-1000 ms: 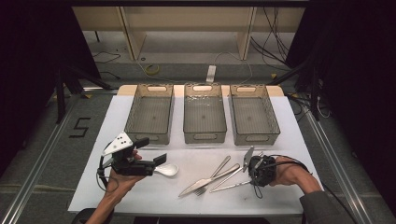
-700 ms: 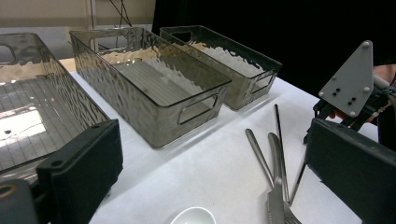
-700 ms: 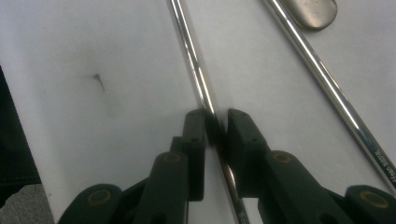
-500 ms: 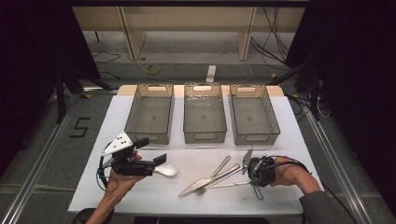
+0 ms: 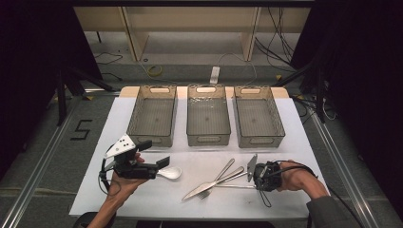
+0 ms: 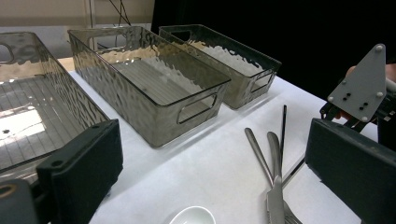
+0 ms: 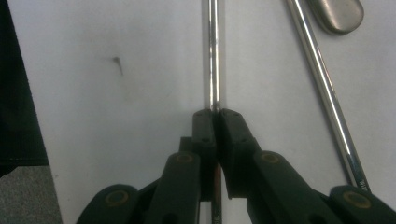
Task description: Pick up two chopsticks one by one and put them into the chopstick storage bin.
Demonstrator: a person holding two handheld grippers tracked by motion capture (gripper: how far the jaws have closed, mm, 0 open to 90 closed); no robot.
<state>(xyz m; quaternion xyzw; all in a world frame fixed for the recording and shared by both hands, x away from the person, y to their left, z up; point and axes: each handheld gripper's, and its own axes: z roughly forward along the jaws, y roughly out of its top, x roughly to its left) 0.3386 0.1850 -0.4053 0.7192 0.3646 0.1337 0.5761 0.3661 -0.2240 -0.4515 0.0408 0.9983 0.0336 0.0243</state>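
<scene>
— Where's the fork (image 7: 214, 56)?
— Its handle is pinched in my right tongs (image 7: 215, 114), which have just been closing; it lies flat on the table (image 7: 116, 140).
— Risk?
— The thin handle could slip out. The left tongs (image 6: 212, 172) gape, spoon (image 6: 194, 217) beneath.

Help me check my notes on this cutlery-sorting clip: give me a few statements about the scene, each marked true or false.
1. The right gripper is shut on a thin metal handle. True.
2. The left gripper grips the white spoon. False: its jaws stand open, with the spoon lying on the table below them.
3. Three bins stand side by side. True.
4. The middle bin holds a fork. False: all three bins look empty.
5. The knife lies on the white table. True.
</scene>
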